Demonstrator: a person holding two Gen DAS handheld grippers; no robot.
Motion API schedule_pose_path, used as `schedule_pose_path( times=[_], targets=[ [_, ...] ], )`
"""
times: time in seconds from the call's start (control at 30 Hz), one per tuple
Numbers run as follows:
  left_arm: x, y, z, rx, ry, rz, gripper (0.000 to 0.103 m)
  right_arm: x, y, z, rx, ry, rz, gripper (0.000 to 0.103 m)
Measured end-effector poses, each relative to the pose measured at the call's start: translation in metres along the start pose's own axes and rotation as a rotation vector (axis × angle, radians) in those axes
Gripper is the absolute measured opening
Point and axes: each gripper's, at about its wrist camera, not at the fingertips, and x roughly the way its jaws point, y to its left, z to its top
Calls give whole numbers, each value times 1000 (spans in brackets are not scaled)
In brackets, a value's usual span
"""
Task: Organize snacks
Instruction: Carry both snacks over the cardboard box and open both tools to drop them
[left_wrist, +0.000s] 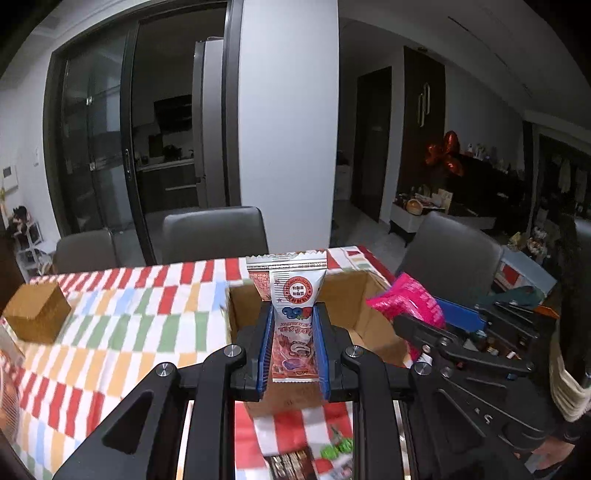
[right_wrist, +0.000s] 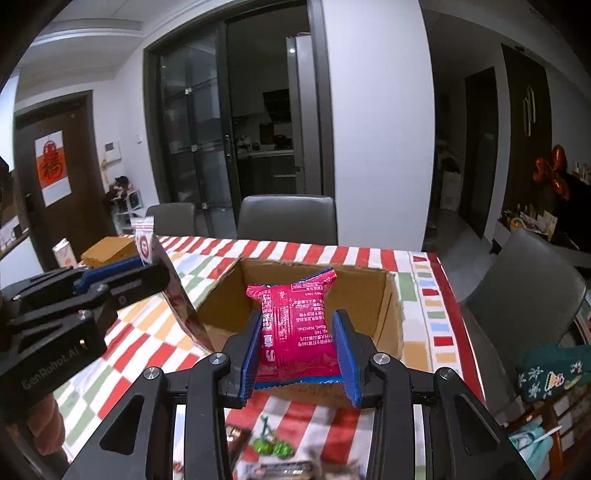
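Now we clench the left gripper (left_wrist: 293, 325) on a white snack packet (left_wrist: 295, 291), right gripper (right_wrist: 299, 343) grasping a pink packet (right_wrist: 295, 317), both above our cardboard box (right_wrist: 384, 295).

The black body of the left tool (right_wrist: 162, 275) carried the embossed words "GenRobot.AI". The pink snack packet (right_wrist: 295, 325) showed upside-down small print, with "Road, Wanchai" and "160" legible among Chinese characters. A red paper sign (right_wrist: 50, 168) on the brown door (right_wrist: 79, 177) bore one large Chinese character. The white-and-red snack sachet (left_wrist: 295, 291) had a round red seal, its lettering too small to read.
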Motion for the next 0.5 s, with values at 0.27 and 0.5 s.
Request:
schedule_pose_path(
  times=[0.27,0.5],
  targets=[
    [52,3,16,-1,76,23,22,44,-15,20,9,64,-35,39],
    [63,6,15,-51,120,50,55,67,-23,23,16,109,-39,51]
  ],
)
